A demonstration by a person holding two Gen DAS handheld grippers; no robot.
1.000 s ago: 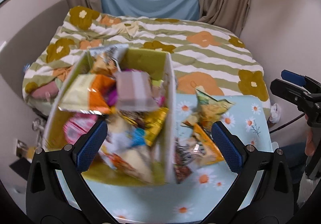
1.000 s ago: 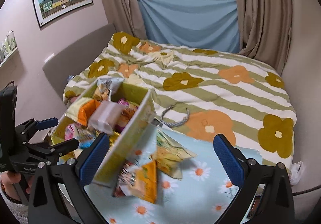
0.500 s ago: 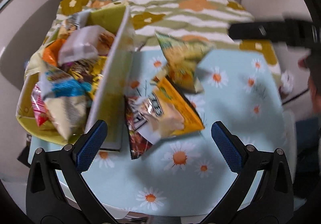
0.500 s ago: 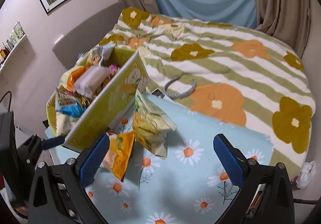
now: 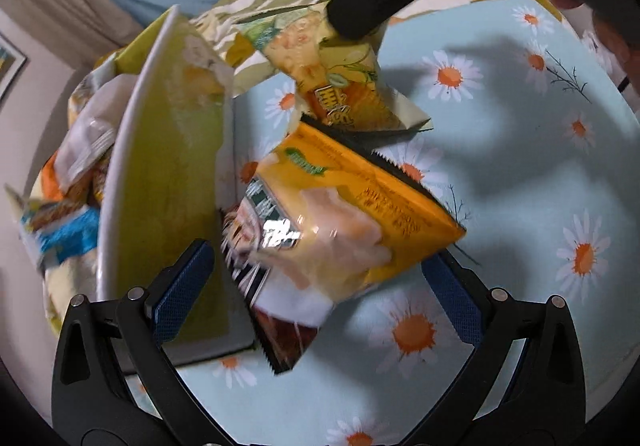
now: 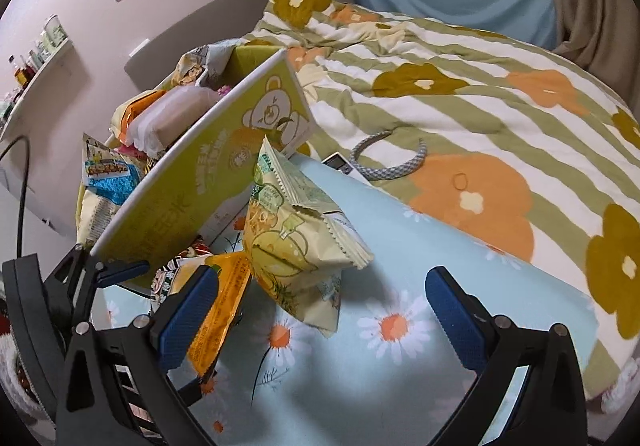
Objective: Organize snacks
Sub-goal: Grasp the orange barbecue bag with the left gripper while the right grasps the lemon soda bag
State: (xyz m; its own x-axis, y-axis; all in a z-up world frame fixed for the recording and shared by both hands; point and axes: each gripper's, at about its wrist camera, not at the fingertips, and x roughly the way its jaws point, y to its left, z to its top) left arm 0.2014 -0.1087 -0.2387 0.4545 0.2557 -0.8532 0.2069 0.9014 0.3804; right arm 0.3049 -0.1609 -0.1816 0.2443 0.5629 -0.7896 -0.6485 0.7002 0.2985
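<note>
Snack box (image 6: 192,182), yellow-green with a bear print, stands at 9 o'clock on our daisy tablecloth (image 6: 420,246), long axis running 7 to 1 o'clock, crammed with packets; its lettering is too blurred to read. Pale-yellow bag (image 6: 292,242) leans beside it, top toward 11. Orange bag (image 5: 360,206) lies between our left gripper (image 5: 320,286) pads, untouched. Right gripper (image 6: 320,306) is likewise spread, holding nothing.
</note>
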